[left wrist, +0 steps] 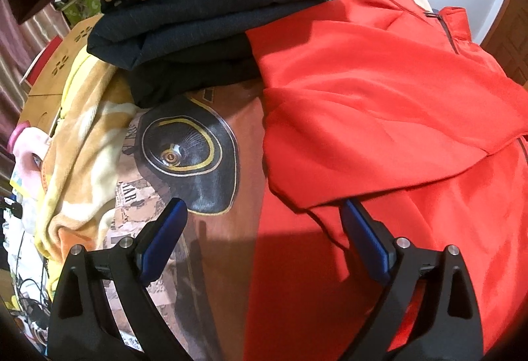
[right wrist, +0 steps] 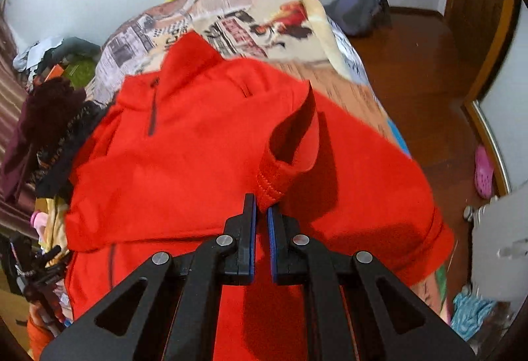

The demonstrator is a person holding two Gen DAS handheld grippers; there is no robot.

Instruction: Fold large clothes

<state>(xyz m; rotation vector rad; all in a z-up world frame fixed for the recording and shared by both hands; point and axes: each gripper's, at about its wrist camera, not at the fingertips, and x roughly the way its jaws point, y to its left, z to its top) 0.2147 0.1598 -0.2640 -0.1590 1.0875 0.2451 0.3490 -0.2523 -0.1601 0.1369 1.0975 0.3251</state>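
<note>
The red jacket (right wrist: 184, 169) lies spread on the bed (right wrist: 264, 17), beside a stack of folded clothes (left wrist: 198, 17). The right claw (right wrist: 261, 212) is clamped on the stitched cuff of the right sleeve (right wrist: 290, 143), which is lifted above the body of the garment. The left claw (left wrist: 264, 229) is held with its jaws apart and empty, over the near edge of the jacket, where the other sleeve (left wrist: 379, 130) is already laid across the chest.

The step in hand seems to be the folding of the second sleeve inward. To do it well, the cuff should be carried across at a low height, so that the cloth is not dragged — the first fold could be disturbed easily. The sleeve should be laid flat and straight, and the grip should be released only when the cuff rests on the cloth. The left claw may be used to press the body down.
</note>
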